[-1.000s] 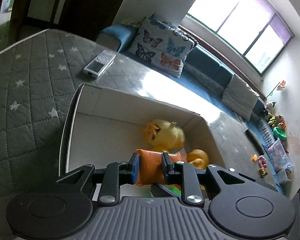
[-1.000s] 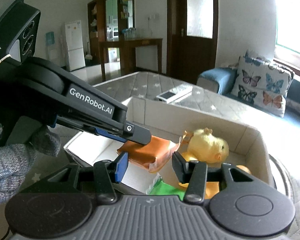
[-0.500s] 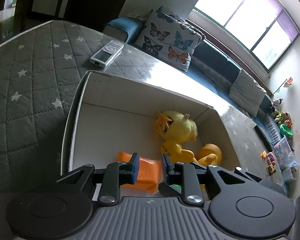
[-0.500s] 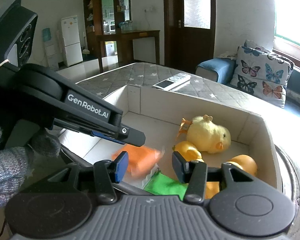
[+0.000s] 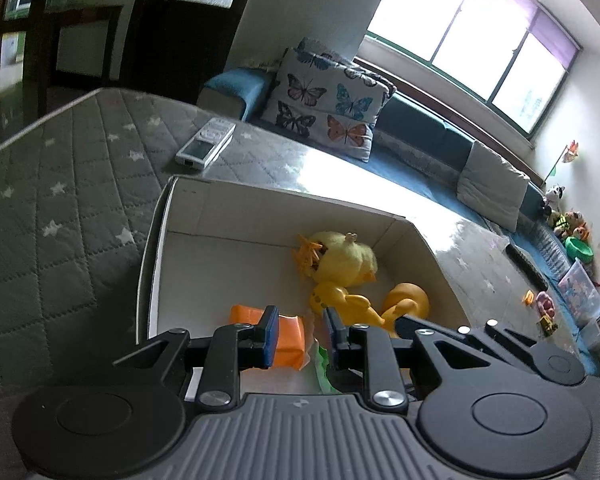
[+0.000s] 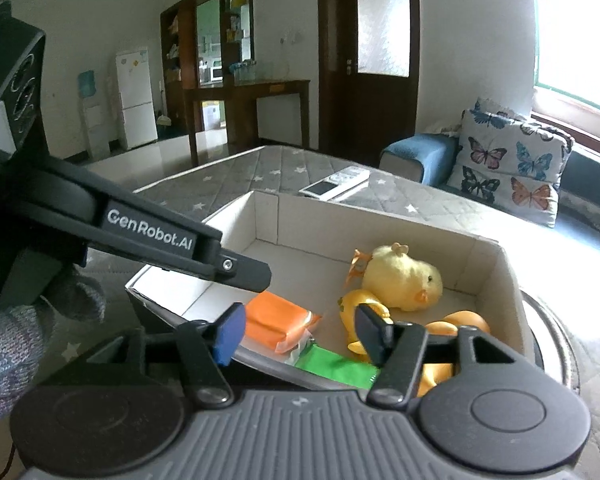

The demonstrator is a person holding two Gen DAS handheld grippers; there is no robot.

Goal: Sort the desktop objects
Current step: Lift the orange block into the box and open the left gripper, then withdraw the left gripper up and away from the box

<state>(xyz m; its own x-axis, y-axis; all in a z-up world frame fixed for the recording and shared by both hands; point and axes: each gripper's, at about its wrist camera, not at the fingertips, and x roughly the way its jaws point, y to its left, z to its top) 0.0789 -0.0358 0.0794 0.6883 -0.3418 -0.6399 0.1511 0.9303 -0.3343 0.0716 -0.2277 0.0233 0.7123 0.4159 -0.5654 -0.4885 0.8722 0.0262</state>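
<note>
Grey starred mattress (image 5: 60, 200) under an open cardboard box (image 6: 508, 280); inside, plush chick (image 6: 404, 280), rubber ducks (image 5: 352, 304), orange packet (image 6: 278, 320) flat on the floor beside a green packet (image 6: 336, 364); right gripper (image 6: 296, 334) just widened, empty, above the near rim; left gripper (image 5: 300, 332) narrow, gripping nothing.
</note>
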